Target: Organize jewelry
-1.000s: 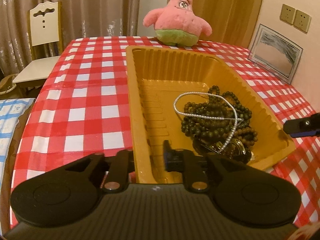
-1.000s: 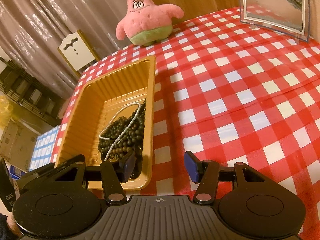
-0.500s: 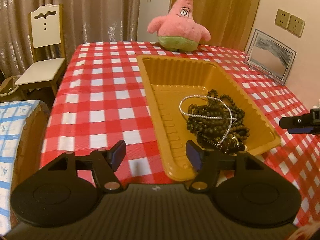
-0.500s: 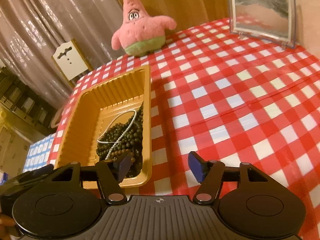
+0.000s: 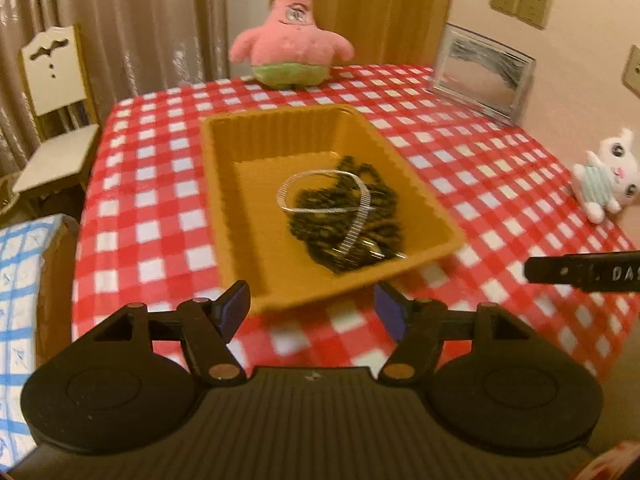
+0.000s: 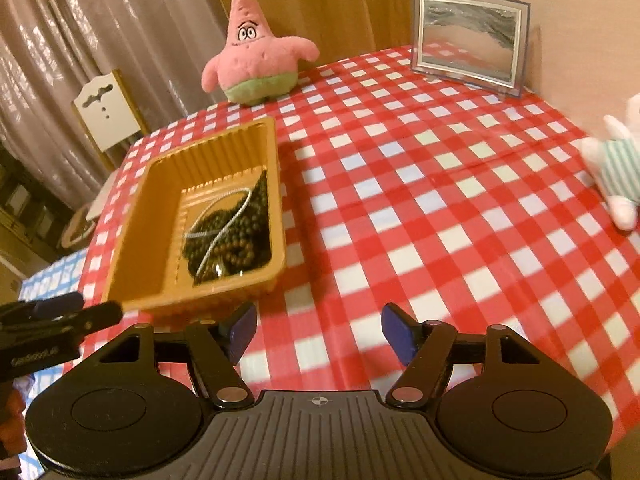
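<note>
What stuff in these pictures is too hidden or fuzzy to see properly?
- Dark bead pile, left wrist view: motion blur hides how many strands lie in the tray.
- Same beads, right wrist view: the tray's near wall hides the bottom.
- White plush, right wrist view: cut off by the right edge.
- Right gripper, left wrist view: only one piece shows.

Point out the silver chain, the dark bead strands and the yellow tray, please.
silver chain [image 5: 362,196]: left wrist view, right side of its loop.
dark bead strands [image 6: 244,236]: right wrist view, middle of the pile.
yellow tray [image 5: 280,128]: left wrist view, far wall.

Dark bead strands [image 5: 344,216] under a silver chain [image 5: 320,196] lie heaped in the orange tray's [image 5: 224,184] near right corner.
</note>
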A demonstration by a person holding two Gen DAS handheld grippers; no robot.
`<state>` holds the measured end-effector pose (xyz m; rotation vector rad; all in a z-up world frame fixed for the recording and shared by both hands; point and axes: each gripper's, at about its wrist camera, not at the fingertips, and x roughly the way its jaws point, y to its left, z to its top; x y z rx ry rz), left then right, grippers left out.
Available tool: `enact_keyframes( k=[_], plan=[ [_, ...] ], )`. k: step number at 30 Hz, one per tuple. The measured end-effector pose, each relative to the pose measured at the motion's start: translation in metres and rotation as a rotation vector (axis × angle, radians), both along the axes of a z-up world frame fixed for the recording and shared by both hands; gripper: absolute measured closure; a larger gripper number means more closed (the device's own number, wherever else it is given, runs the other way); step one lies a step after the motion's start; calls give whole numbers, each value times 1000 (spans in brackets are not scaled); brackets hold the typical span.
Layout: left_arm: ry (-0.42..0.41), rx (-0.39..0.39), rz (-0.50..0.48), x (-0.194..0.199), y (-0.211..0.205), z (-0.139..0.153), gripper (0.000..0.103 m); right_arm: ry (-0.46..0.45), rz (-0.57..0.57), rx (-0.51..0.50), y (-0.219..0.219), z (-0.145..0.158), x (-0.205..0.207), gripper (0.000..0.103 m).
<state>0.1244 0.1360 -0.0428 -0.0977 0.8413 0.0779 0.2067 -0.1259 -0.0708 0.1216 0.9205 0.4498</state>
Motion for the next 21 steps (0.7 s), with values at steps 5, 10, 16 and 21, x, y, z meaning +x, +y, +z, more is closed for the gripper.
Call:
enact_keyframes(
  k=[5,10,16,21],
  plan=[
    [8,16,-20,-19,-36,8,37,5,8,25,-22,10,-28,34],
    [13,21,-21,-48,-66,19,37,-17,4,33,-48,21,-59,34],
    [7,33,-10,-87,-94,31,37,-11,16,55,-75,26,-96,34],
    [-9,41,-6,-115,-110,40,37,-30,33,50,-87,29,-124,34]
  ],
)
